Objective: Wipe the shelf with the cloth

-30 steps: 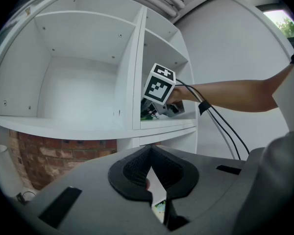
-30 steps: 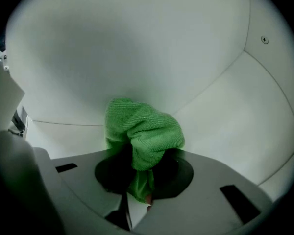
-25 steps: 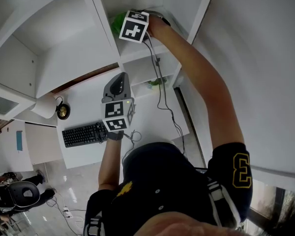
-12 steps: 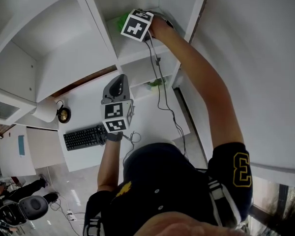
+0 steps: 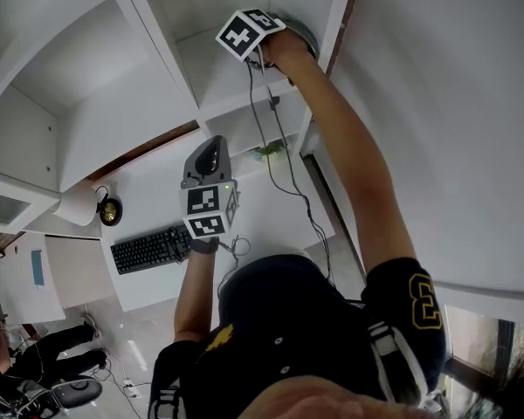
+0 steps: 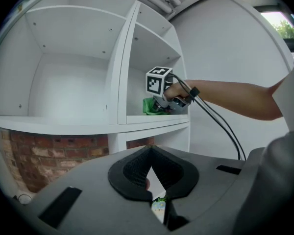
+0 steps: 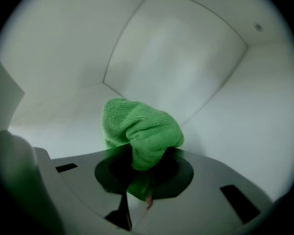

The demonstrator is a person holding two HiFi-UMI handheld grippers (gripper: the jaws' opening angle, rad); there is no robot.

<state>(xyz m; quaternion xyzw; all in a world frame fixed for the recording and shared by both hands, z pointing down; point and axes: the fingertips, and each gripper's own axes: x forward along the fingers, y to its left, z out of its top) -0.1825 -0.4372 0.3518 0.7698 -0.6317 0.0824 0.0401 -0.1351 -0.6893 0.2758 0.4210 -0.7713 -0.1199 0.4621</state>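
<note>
Right gripper (image 7: 147, 173): jaws clamped on the green cloth (image 7: 143, 131), reaching into a narrow compartment of the shelf (image 7: 59, 121).
Cloth: bunched microfibre, soft and nubbly, near the shelf's back corner.
Left gripper (image 6: 148, 155): jaws together, nothing between them, hanging below the shelf.
Shelf: smooth white boards with square inner corners.
Doing it well: probably press the wad flat on the board and sweep in overlapping strokes, right into the corners.

The cloth (image 7: 142, 131) was bright green, the shelf (image 6: 68, 124) white. The cube (image 5: 247, 33) on the right gripper (image 7: 139, 180) bore black-and-white square markers. The keyboard (image 5: 148, 243) was black, the table (image 5: 271, 208) white, the brick wall (image 6: 54, 153) reddish-brown.
</note>
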